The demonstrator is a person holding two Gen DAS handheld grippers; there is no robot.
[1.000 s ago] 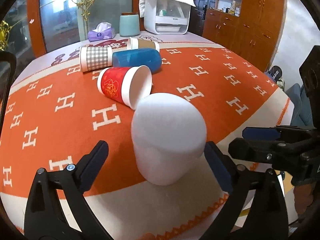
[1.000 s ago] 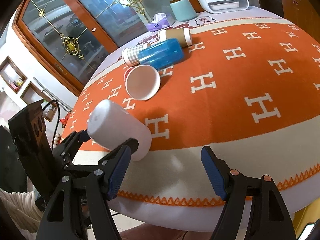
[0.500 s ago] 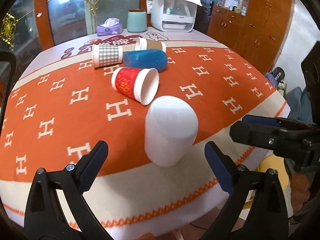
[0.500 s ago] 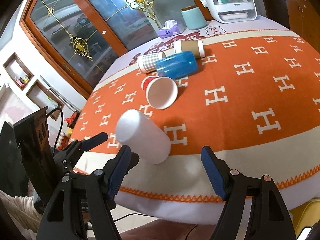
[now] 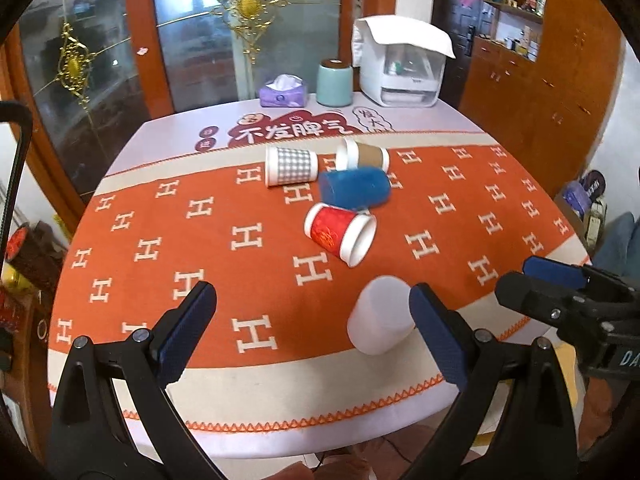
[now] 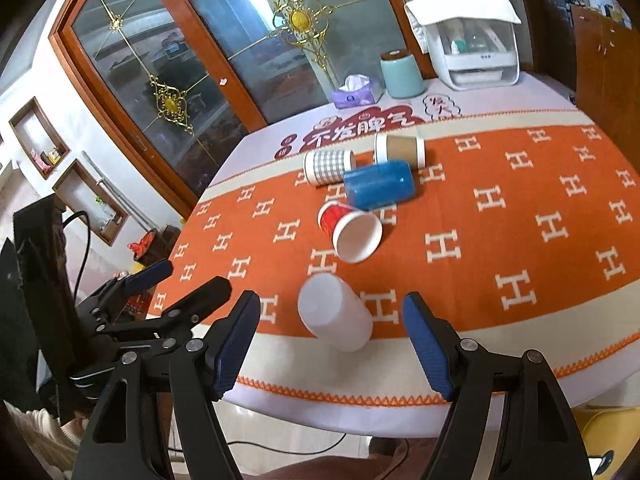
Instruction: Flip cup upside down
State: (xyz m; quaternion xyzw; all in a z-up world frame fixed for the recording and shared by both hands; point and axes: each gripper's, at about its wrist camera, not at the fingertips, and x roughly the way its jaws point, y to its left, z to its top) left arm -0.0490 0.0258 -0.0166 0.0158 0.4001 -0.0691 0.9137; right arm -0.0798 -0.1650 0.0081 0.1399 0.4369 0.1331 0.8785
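Standing mouth-down near the front edge of the table (image 5: 132,432), the white cup (image 5: 380,318) has its closed base up and rests where the orange field of the cloth (image 5: 168,216) meets the cream border. In the right wrist view we see the same white cup (image 6: 334,312) free of both tools, leaning away only through lens distortion as far as we can tell.

Our left gripper (image 5: 312,330) hangs above the near edge with its jaws spread wide and nothing between them; the right-hand blue pad (image 5: 438,340) sits just beside the cup in the picture, but we cannot tell whether it touches. Our right gripper (image 6: 332,342) is also spread wide and holds nothing, with the cup showing in the gap between its fingers, beyond the tips. Each tool shows at the margin of the other's view: the right gripper (image 5: 560,296) at the right, the left gripper (image 6: 160,292) at the left.

Farther back, four cups lie on their sides in a cluster: a red cup (image 5: 340,234) nearest the white one, its mouth toward us, a blue cup (image 5: 356,188) just behind it, then a checked cup (image 5: 290,166) and a brown cup (image 5: 364,155). At the far edge stand a tissue box (image 5: 283,92), a teal jar (image 5: 335,82) and a white appliance (image 5: 402,66).
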